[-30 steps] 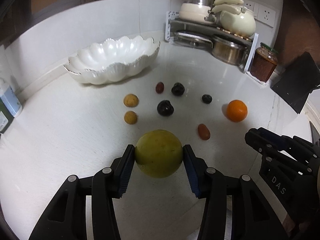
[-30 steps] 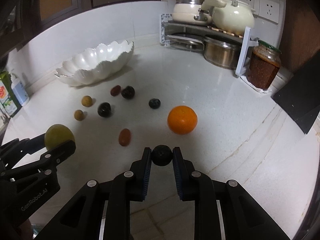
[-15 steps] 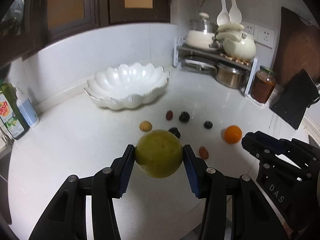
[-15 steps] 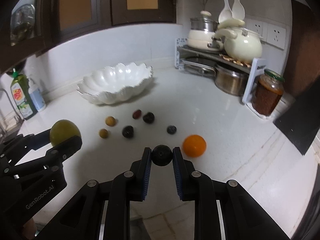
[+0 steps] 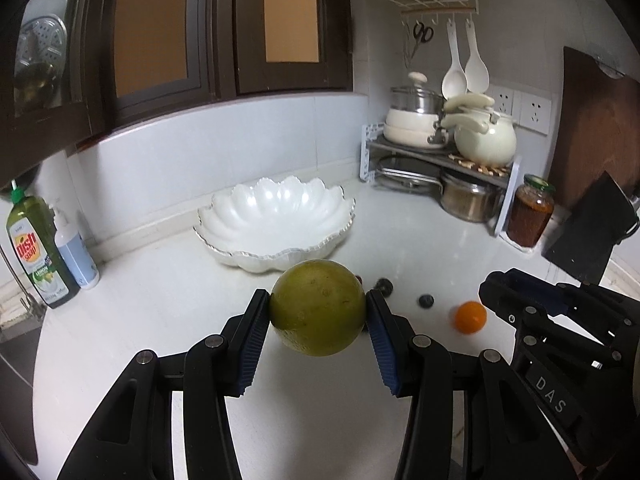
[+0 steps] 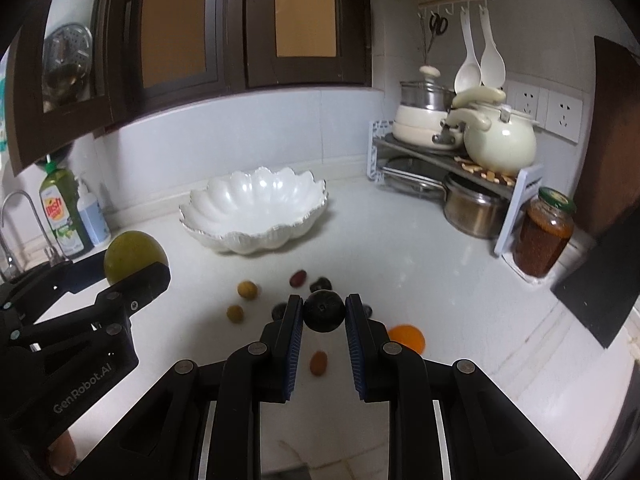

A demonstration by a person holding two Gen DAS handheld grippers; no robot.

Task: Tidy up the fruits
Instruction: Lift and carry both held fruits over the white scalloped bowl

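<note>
Both tools have come up off the table since a second ago, each carrying a fruit with it. The left tool (image 5: 319, 312) is clamped partway open around a large green fruit (image 5: 318, 306), its blue pads pressing both flanks. The right tool (image 6: 324, 312) is nearly closed on a small dark fruit (image 6: 324, 311). With the lift, the scalloped white bowl (image 5: 276, 228) now sits higher in both views, still empty, ahead of the tools. Left on the table (image 6: 400, 264) are the orange (image 6: 408, 338), two yellowish fruits (image 6: 247, 290), reddish ones and more dark ones. Judging from this, both pickups have succeeded, and the carry toward the bowl looks like the step in hand.
</note>
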